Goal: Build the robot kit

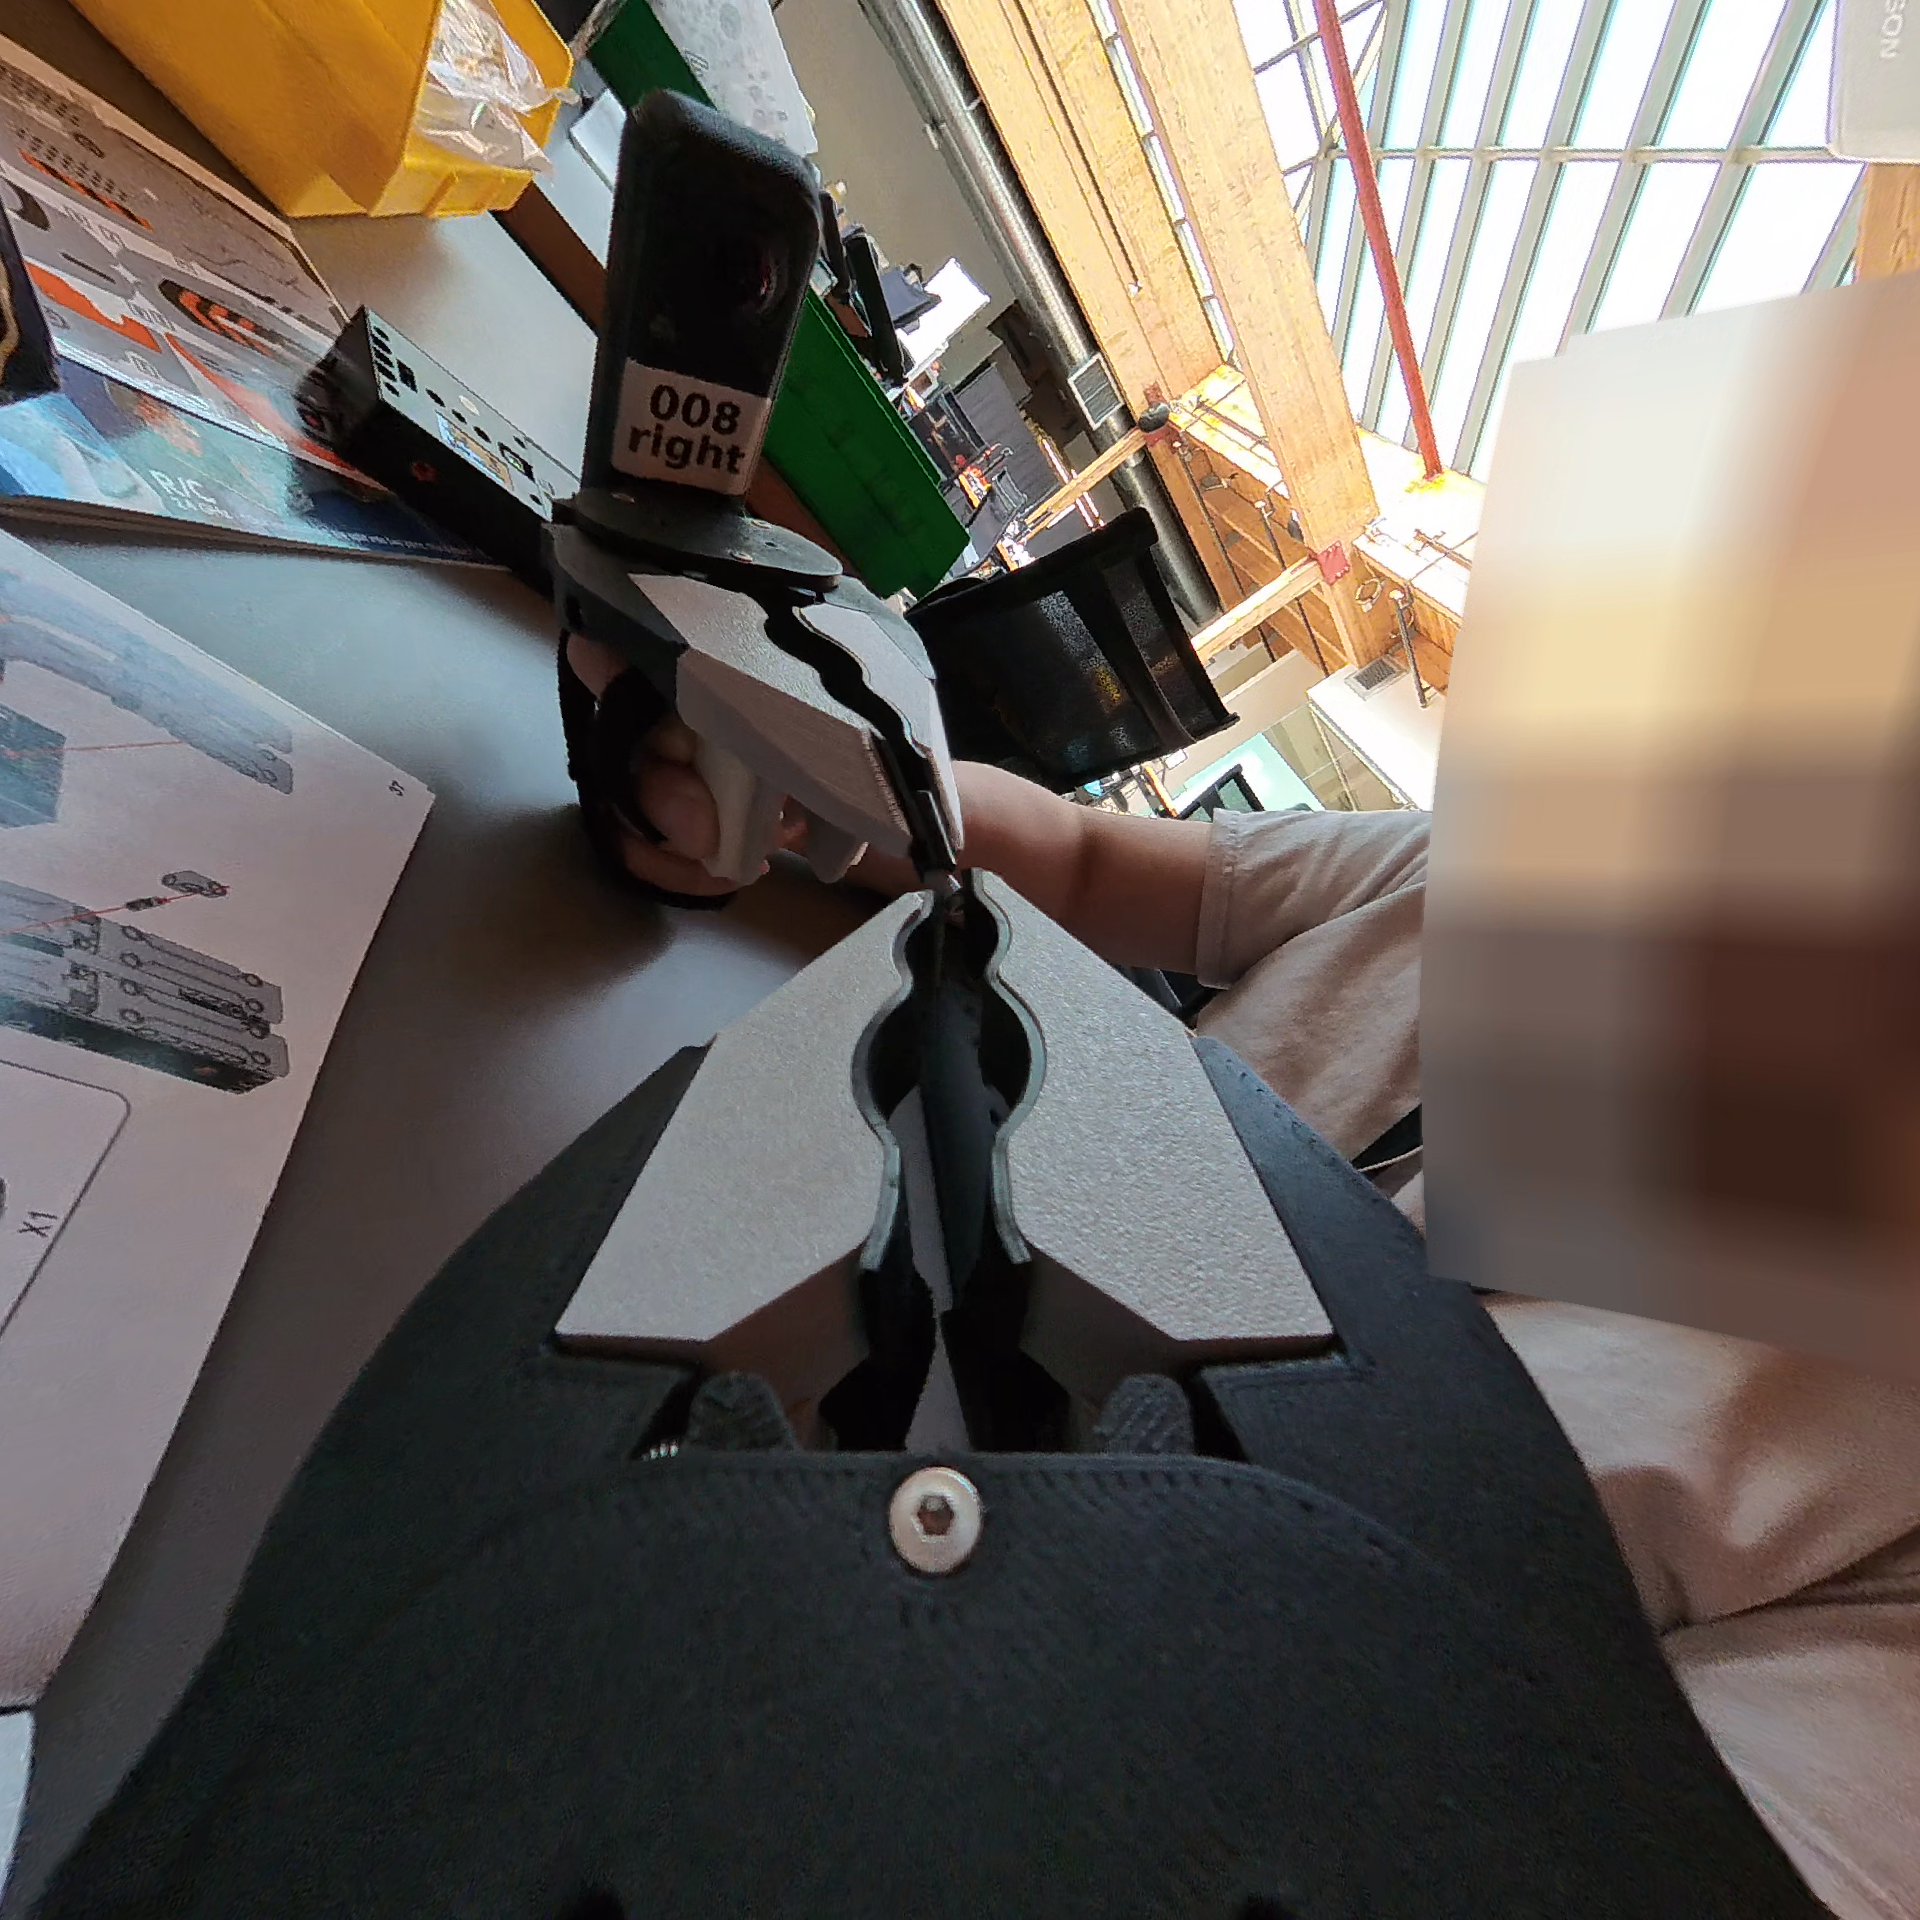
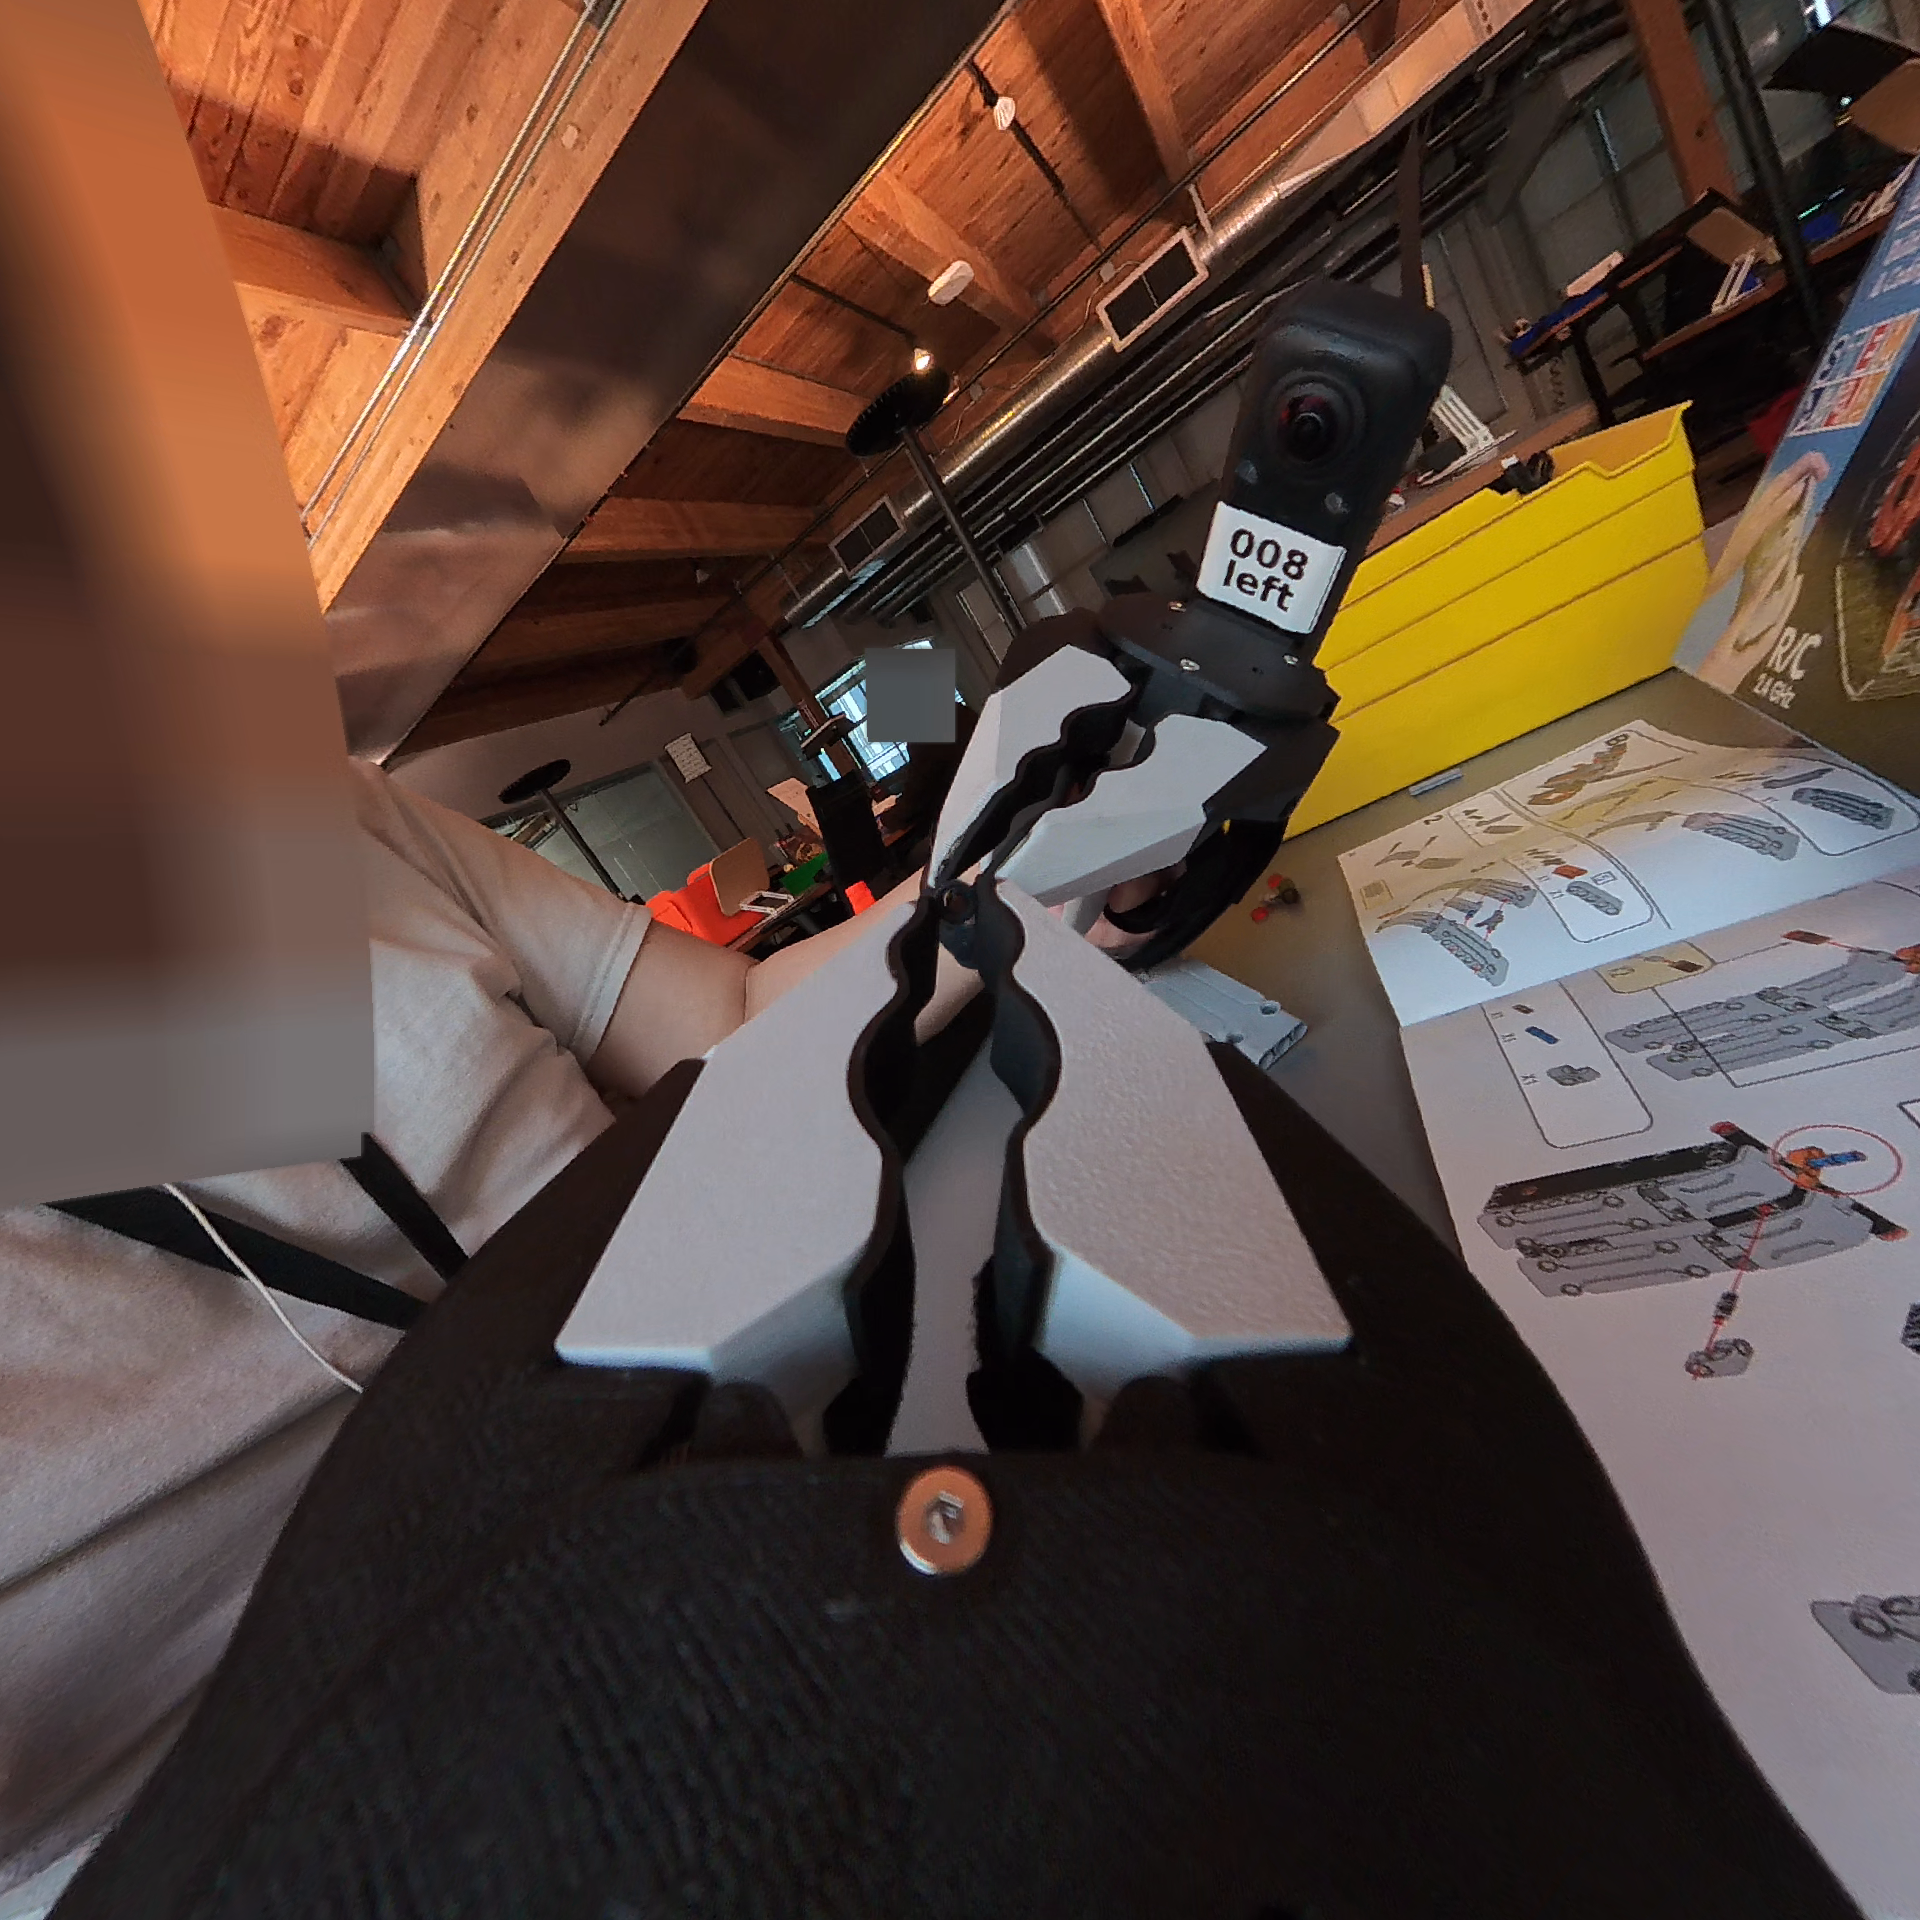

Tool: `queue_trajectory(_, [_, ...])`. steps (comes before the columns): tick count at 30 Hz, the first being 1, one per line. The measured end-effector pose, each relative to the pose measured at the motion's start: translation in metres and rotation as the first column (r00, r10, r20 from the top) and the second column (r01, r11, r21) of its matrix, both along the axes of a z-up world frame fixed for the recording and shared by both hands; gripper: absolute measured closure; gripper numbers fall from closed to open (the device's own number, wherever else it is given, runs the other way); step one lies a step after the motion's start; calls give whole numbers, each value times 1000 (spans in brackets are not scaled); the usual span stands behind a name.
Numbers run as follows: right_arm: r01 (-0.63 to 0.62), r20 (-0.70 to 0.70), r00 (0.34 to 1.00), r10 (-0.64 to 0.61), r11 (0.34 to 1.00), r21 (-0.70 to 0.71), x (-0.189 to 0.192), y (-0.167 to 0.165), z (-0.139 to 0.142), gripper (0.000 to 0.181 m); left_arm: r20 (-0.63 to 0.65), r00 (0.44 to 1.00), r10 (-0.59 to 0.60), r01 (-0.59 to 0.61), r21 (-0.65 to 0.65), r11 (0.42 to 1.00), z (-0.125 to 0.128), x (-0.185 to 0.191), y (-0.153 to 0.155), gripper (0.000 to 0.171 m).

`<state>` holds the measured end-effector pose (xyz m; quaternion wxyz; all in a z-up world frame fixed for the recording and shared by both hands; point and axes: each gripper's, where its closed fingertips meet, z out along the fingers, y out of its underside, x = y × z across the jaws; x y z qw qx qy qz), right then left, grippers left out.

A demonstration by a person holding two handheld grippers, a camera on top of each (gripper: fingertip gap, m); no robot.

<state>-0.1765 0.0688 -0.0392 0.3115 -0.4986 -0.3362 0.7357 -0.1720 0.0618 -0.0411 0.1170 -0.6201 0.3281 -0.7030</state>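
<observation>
My left gripper (image 1: 951, 909) and my right gripper (image 2: 958, 920) meet tip to tip above the grey table (image 1: 499, 935). A small dark part (image 2: 951, 900) with a round hole sits where the tips meet, and both grippers are closed on it. In the left wrist view the right gripper (image 1: 935, 857) comes in from above, held by a hand (image 1: 686, 821). In the right wrist view the left gripper (image 2: 961, 871) comes in from the upper right. The part is mostly hidden by the fingertips.
An open instruction booklet (image 1: 156, 935) lies on the table, also in the right wrist view (image 2: 1662, 1039). A yellow bin (image 2: 1507, 623), a printed box (image 2: 1849, 499), a black device (image 1: 436, 436), a grey beam (image 2: 1236, 1013) and small red pieces (image 2: 1273, 899) lie nearby. A person's arm (image 1: 1091, 883) is close behind. Only a small space, under 4 cm, lies between the two pairs of fingers.
</observation>
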Motion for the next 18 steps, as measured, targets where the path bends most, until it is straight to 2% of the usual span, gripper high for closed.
queue_trajectory(18, [25, -76, 997, -28, 999, -45, 1, 6, 10, 175, 76, 997, 22, -20, -29, 999, 12, 1, 4, 170])
